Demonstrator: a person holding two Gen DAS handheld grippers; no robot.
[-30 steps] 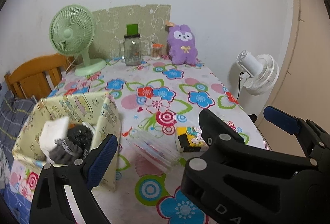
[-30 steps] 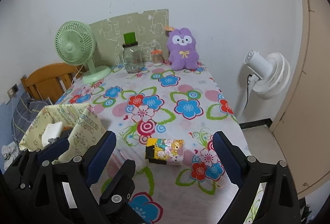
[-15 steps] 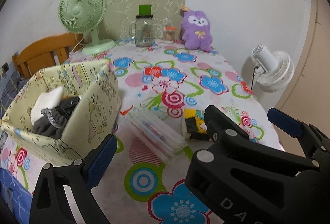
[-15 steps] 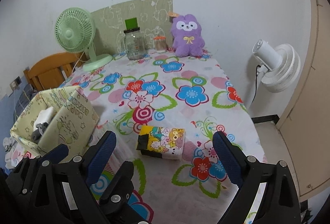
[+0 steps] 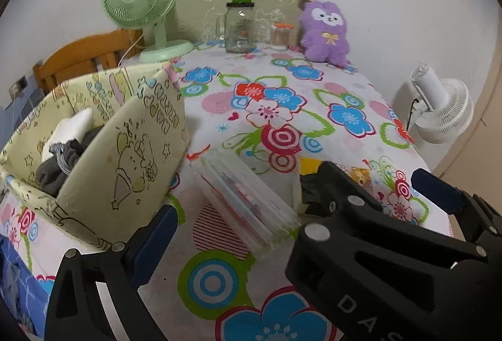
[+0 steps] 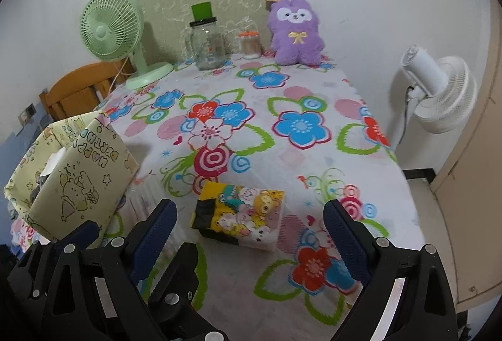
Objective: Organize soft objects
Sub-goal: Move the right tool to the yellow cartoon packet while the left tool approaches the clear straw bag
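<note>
A pale yellow fabric storage box [image 5: 131, 159] stands at the table's near left and holds a white cloth [image 5: 72, 127] and grey cloth [image 5: 59, 165]; it also shows in the right wrist view [image 6: 78, 181]. A purple plush toy [image 6: 295, 33] sits at the table's far end against the wall; it also shows in the left wrist view [image 5: 326, 30]. A yellow cartoon tissue pack [image 6: 241, 215] lies just ahead of my open, empty right gripper [image 6: 251, 234]. My left gripper [image 5: 291, 212] is open and empty above a clear plastic case [image 5: 244, 196].
A green desk fan [image 6: 116, 30], a glass jar with green lid [image 6: 207, 39] and a small jar [image 6: 251, 43] stand at the back. A wooden chair [image 5: 84, 55] is at the left, a white floor fan [image 6: 439, 90] at the right. The table [image 6: 313, 159] has a flowered cloth.
Both grippers have moved forward and lower toward the table; the box, the clear case and the tissue pack look nearer. Both jaws have stayed open.
</note>
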